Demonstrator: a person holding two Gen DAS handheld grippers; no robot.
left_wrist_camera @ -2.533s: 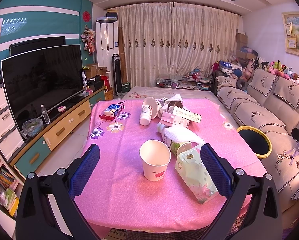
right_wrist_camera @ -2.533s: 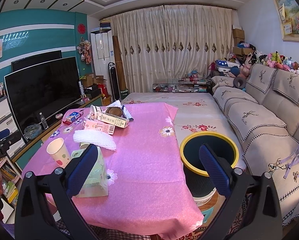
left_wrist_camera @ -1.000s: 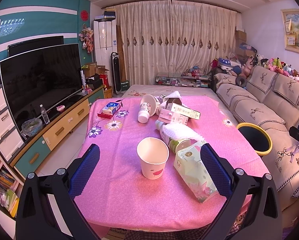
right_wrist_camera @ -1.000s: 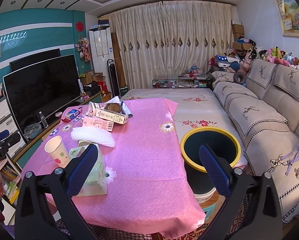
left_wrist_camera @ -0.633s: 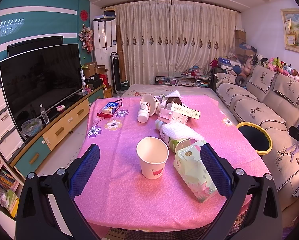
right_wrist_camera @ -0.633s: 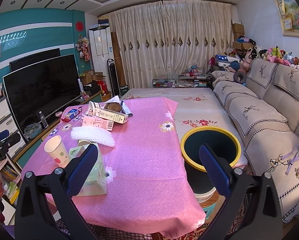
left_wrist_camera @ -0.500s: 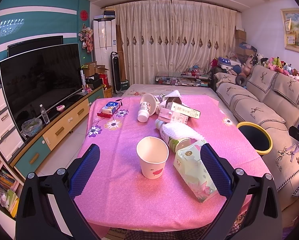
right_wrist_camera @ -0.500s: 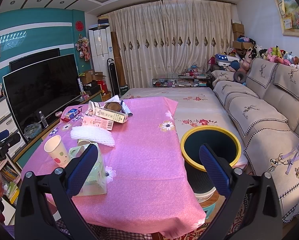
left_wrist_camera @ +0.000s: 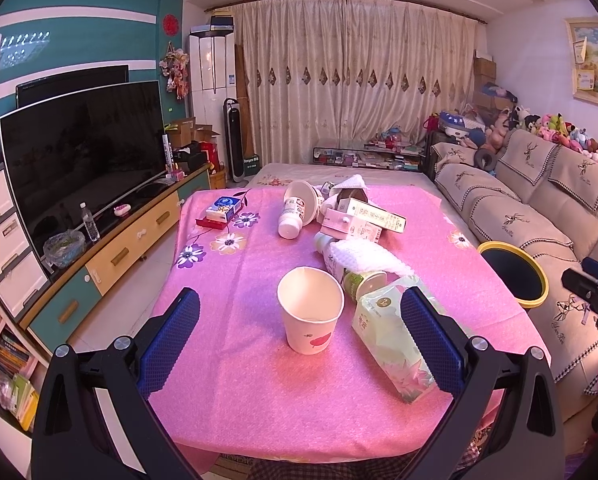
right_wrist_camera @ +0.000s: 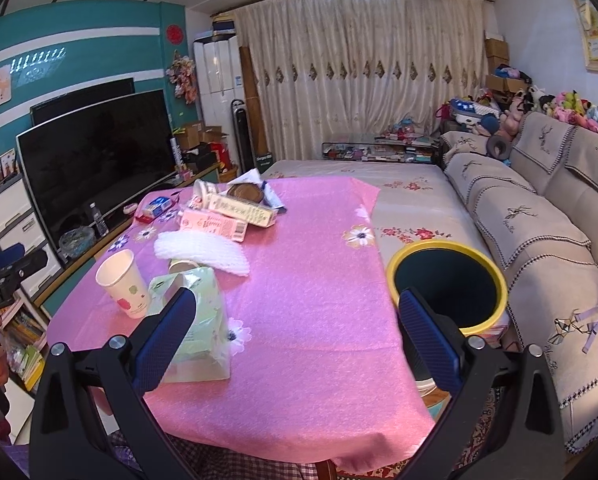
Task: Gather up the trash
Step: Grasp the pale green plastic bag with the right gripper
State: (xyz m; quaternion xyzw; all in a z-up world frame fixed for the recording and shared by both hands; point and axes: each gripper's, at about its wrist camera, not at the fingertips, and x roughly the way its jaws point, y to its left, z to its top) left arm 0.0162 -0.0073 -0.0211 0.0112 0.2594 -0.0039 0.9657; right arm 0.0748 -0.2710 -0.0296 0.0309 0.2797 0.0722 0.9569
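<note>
Trash lies scattered over a table (left_wrist_camera: 235,380) under a pink cloth. In the left wrist view the left gripper (left_wrist_camera: 299,344) hangs above the near edge, its blue-padded jaws spread wide and holding nothing. Between them, farther along the cloth, a paper cup (left_wrist_camera: 310,314) stands upright with a red mark on its side. Just right of it a green pack (left_wrist_camera: 393,342) lies on its side, its far end close to the right pad. Behind the cup a green bottle (left_wrist_camera: 359,280) lies tipped over beneath a white foam net (left_wrist_camera: 365,258). Farther back a pink carton (left_wrist_camera: 353,230) and a cream carton (left_wrist_camera: 373,216) lie stacked, touching each other, and a white bottle (left_wrist_camera: 293,218) lies left of them. A blue box (left_wrist_camera: 223,208) rests near the far left corner. The bin (left_wrist_camera: 513,276), black with a yellow rim, stands off the right side of the table, against the sofa (left_wrist_camera: 511,216). A TV (left_wrist_camera: 83,160) fills the left wall.

In the right wrist view the right gripper (right_wrist_camera: 297,338) is likewise wide open and empty, aimed across the near right corner of the table. The bin (right_wrist_camera: 447,284) sits just beyond its right finger, mouth open upward. The pack (right_wrist_camera: 201,320) lies partly behind the left finger, with the cup (right_wrist_camera: 123,284) to its left and the net (right_wrist_camera: 201,252) behind.
</note>
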